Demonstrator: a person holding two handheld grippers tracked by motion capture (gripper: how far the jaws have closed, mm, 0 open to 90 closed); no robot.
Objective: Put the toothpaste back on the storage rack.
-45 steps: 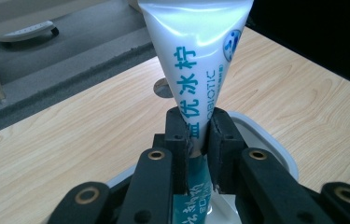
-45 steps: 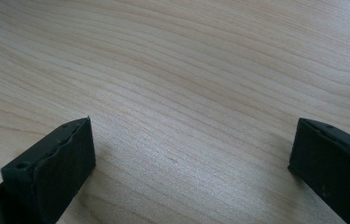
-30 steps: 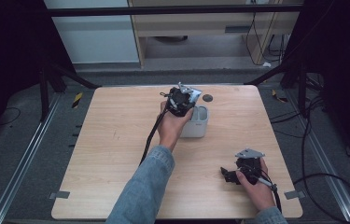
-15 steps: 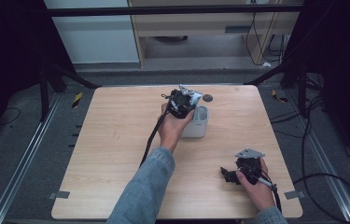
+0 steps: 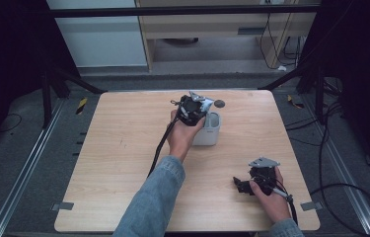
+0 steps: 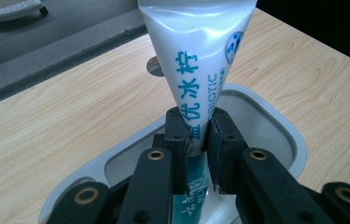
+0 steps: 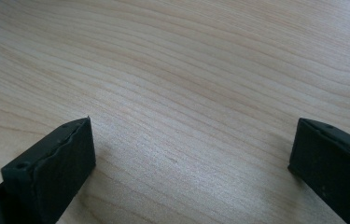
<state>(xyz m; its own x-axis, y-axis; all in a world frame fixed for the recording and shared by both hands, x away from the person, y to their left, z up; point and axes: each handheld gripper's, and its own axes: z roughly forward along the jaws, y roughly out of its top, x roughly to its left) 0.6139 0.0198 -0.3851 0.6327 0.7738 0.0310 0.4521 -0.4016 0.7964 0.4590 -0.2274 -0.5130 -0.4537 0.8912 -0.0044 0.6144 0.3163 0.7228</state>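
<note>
A white toothpaste tube [image 6: 199, 60] with teal lettering stands upright, its lower end inside a white rounded-square cup [image 6: 275, 126]. My left gripper [image 6: 196, 140] is shut on the tube's narrow lower part, just above the cup's opening. From above, that gripper [image 5: 192, 109] sits over the cup [image 5: 208, 132] at the table's far middle. My right gripper [image 5: 244, 186] rests low near the front right corner of the table, jaws wide open over bare wood [image 7: 186, 107], nothing between them.
A small dark round disc [image 5: 219, 103] lies on the wooden table [image 5: 123, 148] just beyond the cup. A black cable trails from the left gripper along the sleeve. Dark frame legs and loose cables surround the table on the floor.
</note>
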